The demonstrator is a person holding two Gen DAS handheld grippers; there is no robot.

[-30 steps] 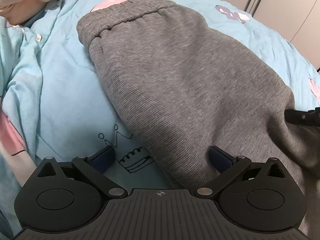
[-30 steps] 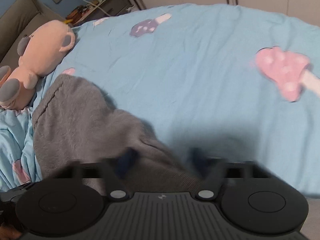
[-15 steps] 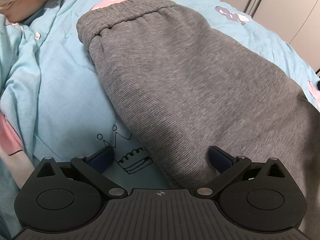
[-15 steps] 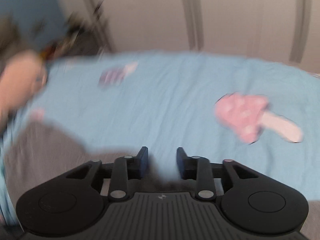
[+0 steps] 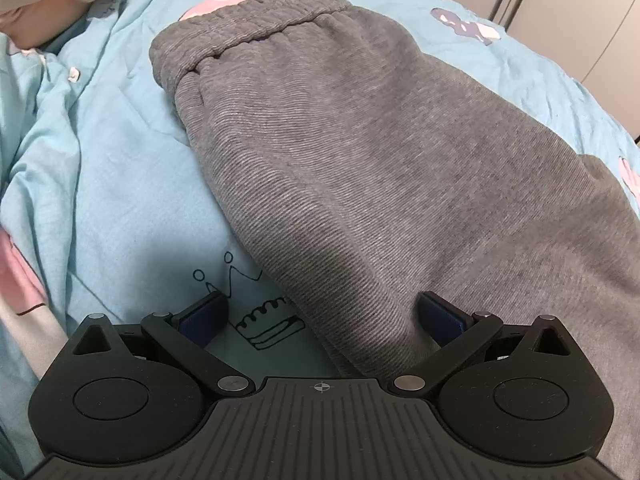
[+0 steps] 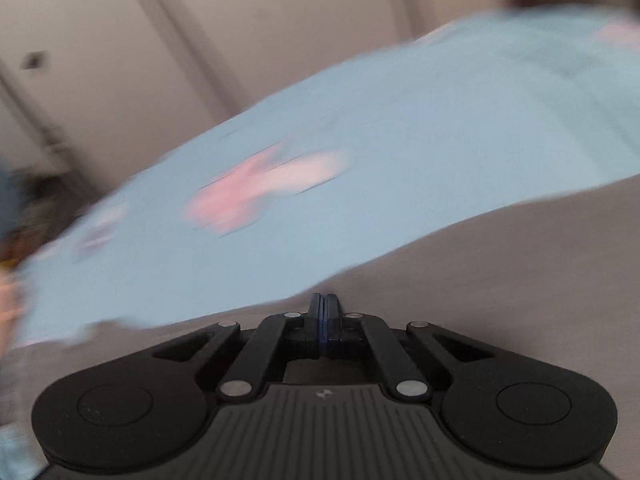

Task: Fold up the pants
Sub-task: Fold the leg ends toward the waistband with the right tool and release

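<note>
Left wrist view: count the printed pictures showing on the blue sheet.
4 at least. A crown doodle by the left tool, a purple print top right, pink patches at the waistband and right edge. The pants may hide others.

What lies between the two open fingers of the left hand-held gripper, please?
In the left wrist view, the grey pants' near edge and a crown print on the blue sheet.

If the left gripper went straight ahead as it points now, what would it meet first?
Most likely the left gripper, jaws open, would meet the gray pants lying on the blue bedsheet; depth is uncertain.
</note>
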